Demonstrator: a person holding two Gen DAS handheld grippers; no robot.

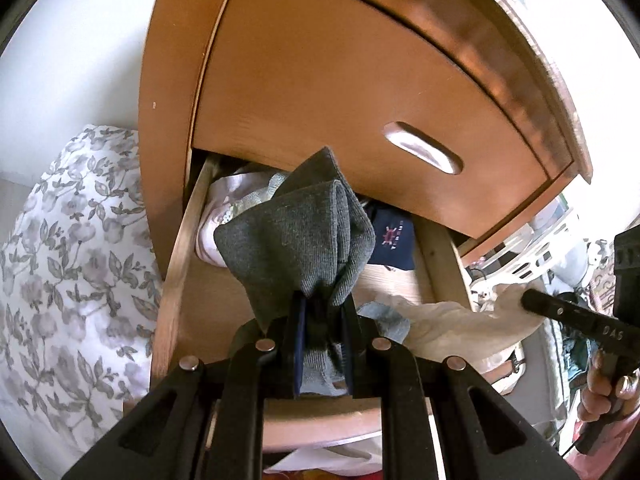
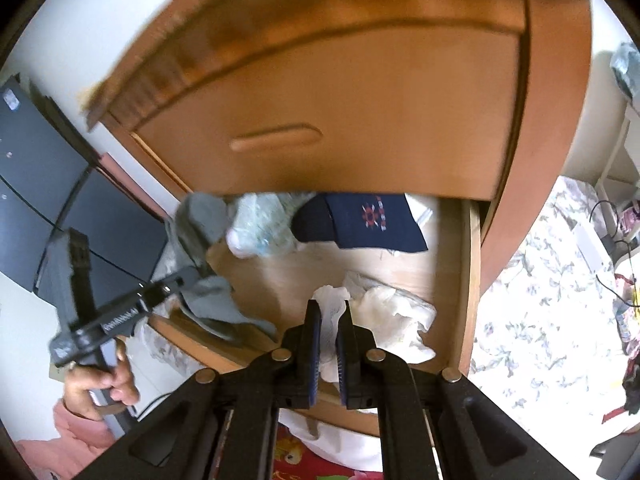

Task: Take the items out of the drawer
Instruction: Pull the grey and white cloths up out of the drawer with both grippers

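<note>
On the black bar of the right tongs (image 1: 568, 312), which your hand is gripping at the right edge of the left wrist view, you are seeing the white letters "DAS". In the right wrist view, the black bar of the left tongs (image 2: 184, 280) is showing a white line of print too blurred to read. The navy sock (image 2: 372, 222) in the drawer (image 2: 466, 280) is displaying a red and white emblem, not legible lettering.
</note>
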